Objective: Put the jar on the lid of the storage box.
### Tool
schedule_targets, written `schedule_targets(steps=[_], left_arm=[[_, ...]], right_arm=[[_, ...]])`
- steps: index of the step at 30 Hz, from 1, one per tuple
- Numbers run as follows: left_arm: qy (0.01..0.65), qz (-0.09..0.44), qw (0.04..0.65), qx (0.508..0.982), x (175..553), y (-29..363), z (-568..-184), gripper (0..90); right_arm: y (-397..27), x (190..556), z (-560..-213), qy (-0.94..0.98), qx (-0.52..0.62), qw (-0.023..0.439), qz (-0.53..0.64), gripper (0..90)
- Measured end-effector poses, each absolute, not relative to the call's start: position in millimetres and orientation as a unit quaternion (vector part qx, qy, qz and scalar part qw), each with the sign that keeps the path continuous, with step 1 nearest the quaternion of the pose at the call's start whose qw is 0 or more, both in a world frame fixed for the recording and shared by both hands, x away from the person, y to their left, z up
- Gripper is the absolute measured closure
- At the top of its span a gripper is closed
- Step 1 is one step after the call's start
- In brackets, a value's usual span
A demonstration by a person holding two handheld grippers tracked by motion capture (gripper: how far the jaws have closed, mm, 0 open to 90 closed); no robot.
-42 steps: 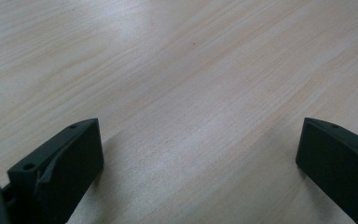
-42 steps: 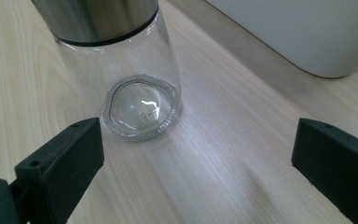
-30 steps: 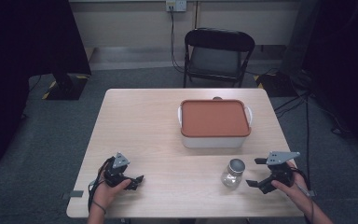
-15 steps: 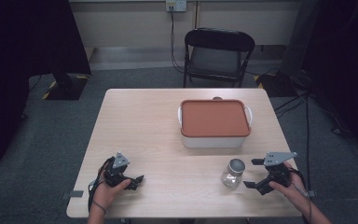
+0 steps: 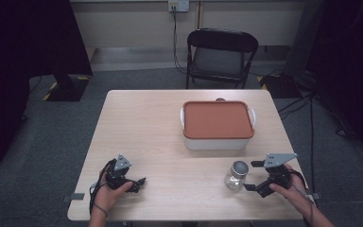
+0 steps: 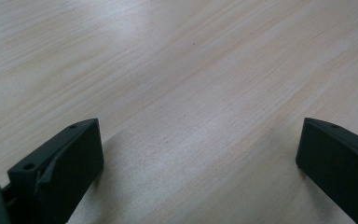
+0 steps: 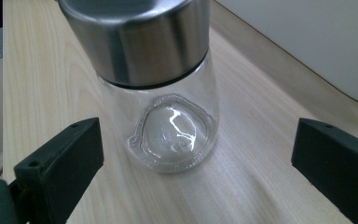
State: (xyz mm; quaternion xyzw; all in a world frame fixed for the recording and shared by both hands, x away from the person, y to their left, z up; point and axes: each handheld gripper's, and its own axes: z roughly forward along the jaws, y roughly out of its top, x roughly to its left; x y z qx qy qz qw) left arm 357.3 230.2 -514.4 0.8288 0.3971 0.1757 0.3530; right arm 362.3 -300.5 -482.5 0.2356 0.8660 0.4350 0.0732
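High view first: a small glass jar with a metal lid stands upright near the front edge of the tabletop, towards its right corner. Right gripper sits just beside it, jaws spread wide and pointed at the jar, not touching it. Right gripper view confirms it: the jar stands between the two black jaws with clear wood on both sides. Left gripper rests by the front left corner, jaws wide over bare wood. Behind the jar, towards the back edge, sits a white box with an orange lid.
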Motion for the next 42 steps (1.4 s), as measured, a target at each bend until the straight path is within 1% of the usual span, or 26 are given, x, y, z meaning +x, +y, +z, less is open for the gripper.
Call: schedule_targets(steps=[32, 42], left_arm=[[0.397, 0.176, 0.353, 0.829, 357, 230, -514, 0.3], [0.398, 0.176, 0.353, 0.828, 357, 230, -514, 0.3]], right_arm=[[-282, 368, -481, 0.859, 0.230, 0.063, 0.452, 0.9], [-275, 368, -482, 0.845, 0.238, 0.059, 0.475, 5.9]])
